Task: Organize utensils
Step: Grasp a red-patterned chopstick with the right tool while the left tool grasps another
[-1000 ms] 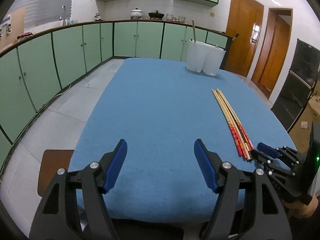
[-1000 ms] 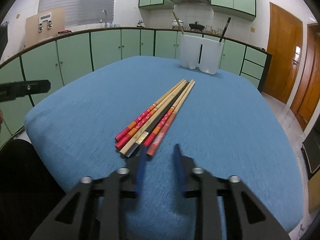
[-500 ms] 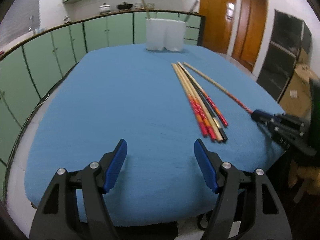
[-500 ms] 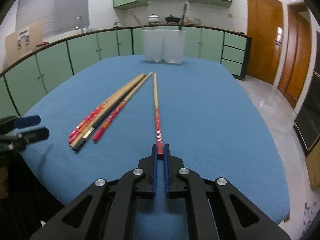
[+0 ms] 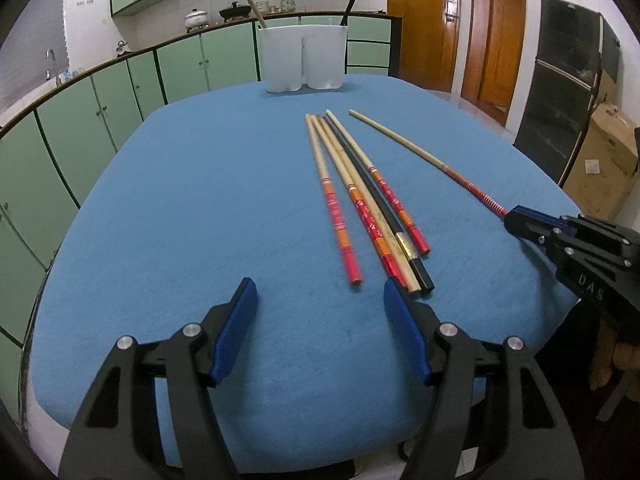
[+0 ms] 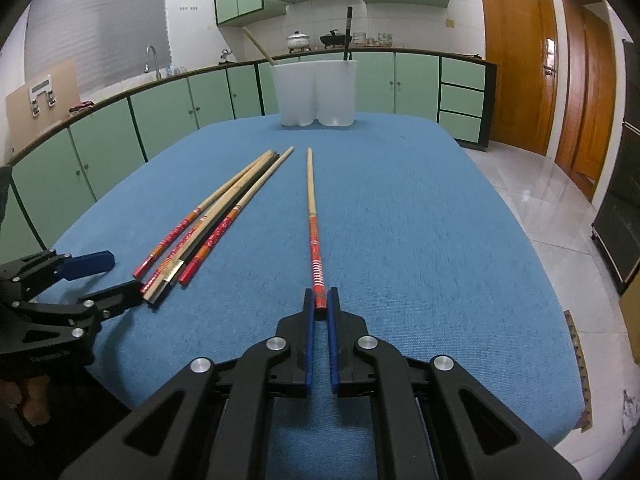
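The right gripper [image 6: 321, 305] is clamped on the red-patterned butt of a single pale bamboo chopstick [image 6: 311, 216], drawn clear to the right of the bundle so that it can be lifted alone; its tip points toward the far white two-compartment plastic holder [image 6: 316, 94], the likely destination. The left gripper [image 5: 318, 300] hovers with jaws apart and empty at the near ends of the remaining five loose chopsticks [image 5: 362, 196], apparently ready to pick one. All lie on the blue cloth-covered table [image 5: 192, 200].
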Action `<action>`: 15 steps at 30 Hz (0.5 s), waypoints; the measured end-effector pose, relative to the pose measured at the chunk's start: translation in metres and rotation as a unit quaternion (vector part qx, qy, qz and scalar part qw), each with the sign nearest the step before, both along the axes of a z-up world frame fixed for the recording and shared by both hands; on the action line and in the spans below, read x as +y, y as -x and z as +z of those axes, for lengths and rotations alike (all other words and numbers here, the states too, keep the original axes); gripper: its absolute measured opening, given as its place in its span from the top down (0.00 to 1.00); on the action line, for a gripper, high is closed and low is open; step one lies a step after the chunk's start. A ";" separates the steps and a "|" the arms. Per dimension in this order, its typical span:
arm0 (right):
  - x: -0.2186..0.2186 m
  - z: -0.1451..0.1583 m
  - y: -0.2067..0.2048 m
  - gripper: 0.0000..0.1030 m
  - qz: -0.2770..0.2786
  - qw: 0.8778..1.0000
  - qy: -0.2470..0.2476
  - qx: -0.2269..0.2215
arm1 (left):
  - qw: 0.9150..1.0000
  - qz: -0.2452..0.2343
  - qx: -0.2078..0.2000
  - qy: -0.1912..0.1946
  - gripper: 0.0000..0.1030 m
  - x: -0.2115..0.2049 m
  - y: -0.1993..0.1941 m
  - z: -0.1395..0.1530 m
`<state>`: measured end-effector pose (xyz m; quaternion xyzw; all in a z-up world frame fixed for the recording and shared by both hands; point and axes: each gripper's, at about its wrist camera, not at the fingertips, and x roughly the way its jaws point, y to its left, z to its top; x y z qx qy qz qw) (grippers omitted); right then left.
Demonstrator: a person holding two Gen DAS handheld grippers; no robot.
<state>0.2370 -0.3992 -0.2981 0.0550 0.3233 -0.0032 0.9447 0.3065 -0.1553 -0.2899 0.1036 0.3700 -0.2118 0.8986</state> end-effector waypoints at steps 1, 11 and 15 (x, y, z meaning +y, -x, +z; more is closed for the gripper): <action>-0.001 0.000 0.000 0.94 -0.001 1.000 -0.002 0.000 | 1.000 0.001 0.000 0.001 0.38 -0.002 0.000 0.000; 0.017 0.000 0.000 0.88 0.014 0.999 0.028 -0.006 | 0.999 0.029 -0.014 0.015 0.69 0.000 -0.008 0.001; 0.029 -0.001 -0.003 0.88 0.010 0.998 0.059 -0.008 | 0.998 0.059 -0.027 0.008 0.94 0.001 -0.013 0.001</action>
